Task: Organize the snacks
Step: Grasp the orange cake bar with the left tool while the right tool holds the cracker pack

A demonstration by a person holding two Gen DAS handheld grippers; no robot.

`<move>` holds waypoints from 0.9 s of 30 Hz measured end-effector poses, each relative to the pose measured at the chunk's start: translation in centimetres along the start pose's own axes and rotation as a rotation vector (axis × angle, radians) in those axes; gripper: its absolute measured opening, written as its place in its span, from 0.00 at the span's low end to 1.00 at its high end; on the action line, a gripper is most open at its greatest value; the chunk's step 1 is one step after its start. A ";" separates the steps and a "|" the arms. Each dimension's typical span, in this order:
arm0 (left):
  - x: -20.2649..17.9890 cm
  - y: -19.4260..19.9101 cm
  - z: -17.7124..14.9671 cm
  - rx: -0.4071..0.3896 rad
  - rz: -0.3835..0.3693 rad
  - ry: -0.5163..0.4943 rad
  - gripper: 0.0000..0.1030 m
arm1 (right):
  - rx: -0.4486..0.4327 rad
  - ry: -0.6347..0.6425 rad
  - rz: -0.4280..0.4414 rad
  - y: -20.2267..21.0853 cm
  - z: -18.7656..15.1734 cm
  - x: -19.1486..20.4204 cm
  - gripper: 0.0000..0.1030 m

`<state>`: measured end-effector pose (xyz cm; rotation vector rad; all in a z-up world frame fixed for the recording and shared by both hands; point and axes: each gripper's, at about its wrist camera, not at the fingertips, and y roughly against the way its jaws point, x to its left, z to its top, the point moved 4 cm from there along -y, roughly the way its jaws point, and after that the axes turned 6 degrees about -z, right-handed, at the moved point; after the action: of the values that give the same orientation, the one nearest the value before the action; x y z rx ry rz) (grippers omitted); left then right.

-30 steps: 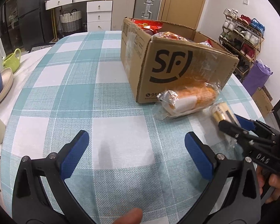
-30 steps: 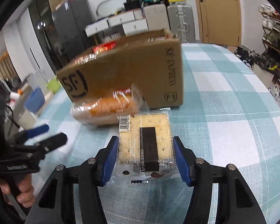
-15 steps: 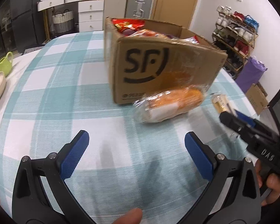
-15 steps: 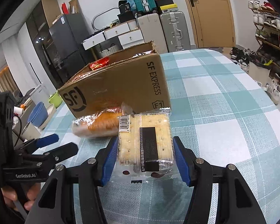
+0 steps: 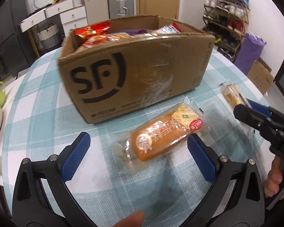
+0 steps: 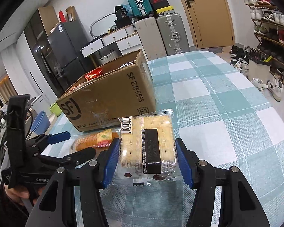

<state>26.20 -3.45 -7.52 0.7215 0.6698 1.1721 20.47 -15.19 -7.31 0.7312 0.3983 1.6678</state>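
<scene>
The left claw (image 5: 138,147) was held wide apart, low over the bench (image 5: 37,98), w/ the bread pack (image 5: 161,138) lying between its pads (image 5: 75,157) but not gripped; the right pad looked to be at or near the wrapper's corner, contact could not be confirmed. The right claw (image 6: 144,160) was clamped on the cracker pack (image 6: 147,147), held above the bench, near the box's corner. The box (image 5: 134,71), open-topped and already stuffed w/ snacks, sat toward the bench's far side; the bread lay just in front of its printed face, apart from it.

Step in hand, as judged: bread to be picked up by the left claw. It would be done best if the claw was brought a bit further fwd so the pads met the loaf's long sides, not just the loose film, and closed gently, since soft bread is easily crushed. The pack lay at an angle, so the claw should be turned to match.

Vs. 0.5 s earlier: the left claw had been moved fwd and down, and the bread, then well ahead of the pads, was now between them. Opening width was unchanged. The cracker pack's grip was unchanged too; the right claw had been raised slightly.
</scene>
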 end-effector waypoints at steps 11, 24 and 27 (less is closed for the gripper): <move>-2.0 -1.8 1.8 0.038 -0.052 -0.127 0.99 | 0.011 -0.018 -0.002 -0.1 0.1 -0.7 0.57; -3.3 -2.3 0.9 0.141 -0.182 -0.174 0.99 | 0.008 -0.025 0.013 0.2 0.2 -1.0 0.57; -3.5 -1.4 0.1 0.144 -0.228 -0.173 0.99 | 0.008 -0.026 0.019 0.2 0.2 -1.0 0.57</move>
<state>26.18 -7.12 -8.24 0.8341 0.6764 0.8489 20.55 -16.18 -7.30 0.7640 0.3813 1.6734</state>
